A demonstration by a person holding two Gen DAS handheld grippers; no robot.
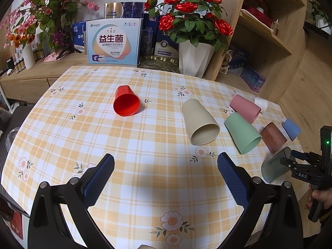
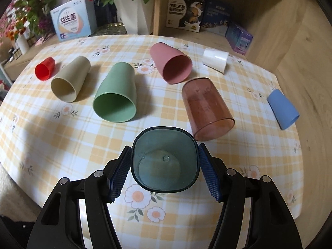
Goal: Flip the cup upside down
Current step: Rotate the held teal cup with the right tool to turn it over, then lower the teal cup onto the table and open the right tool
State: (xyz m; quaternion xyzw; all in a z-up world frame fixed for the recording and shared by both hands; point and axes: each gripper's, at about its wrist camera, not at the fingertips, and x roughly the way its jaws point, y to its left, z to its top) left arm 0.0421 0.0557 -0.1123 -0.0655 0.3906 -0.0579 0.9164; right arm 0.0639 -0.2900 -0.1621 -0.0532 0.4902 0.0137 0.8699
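At the far left of the left wrist view a white ribbed vase (image 1: 28,56) stands on the wooden sideboard (image 1: 31,78), and beside it a light blue box (image 1: 113,41) carries the big pink characters 益生菌 and the small brand word "Longrich" at its top corner. To the right of the box a white faceted pot (image 1: 194,59) holds shiny red fabric roses (image 1: 186,6). The bench (image 1: 145,186) wears a smooth cloth in orange and white checks with printed flowers. On it, from the left, lie a glossy red faceted cup (image 1: 126,103), a matte beige cup (image 1: 200,122), a matte green cup (image 1: 242,132) and a matte pink cup (image 1: 245,108), all on their sides, then a clear brown cup (image 2: 207,109), a white cup (image 2: 215,60) and a blue cup (image 2: 283,109). The left gripper (image 1: 166,161) hangs over the near part of the bench with its jaws wide apart and nothing between its dark blue ribbed pads (image 1: 101,178). The right gripper (image 2: 165,168) has its jaws closed on the translucent teal cup (image 2: 164,161), one pad on each side wall; the cup has a rounded square rim and its mouth faces the camera, and it is held above the near edge of the bench. In the left wrist view, the letters "DAS" can be read on the black body of the right gripper. On the shelf (image 2: 207,33) behind, a dark box (image 2: 182,10) shows Chinese writing too small to read surely.
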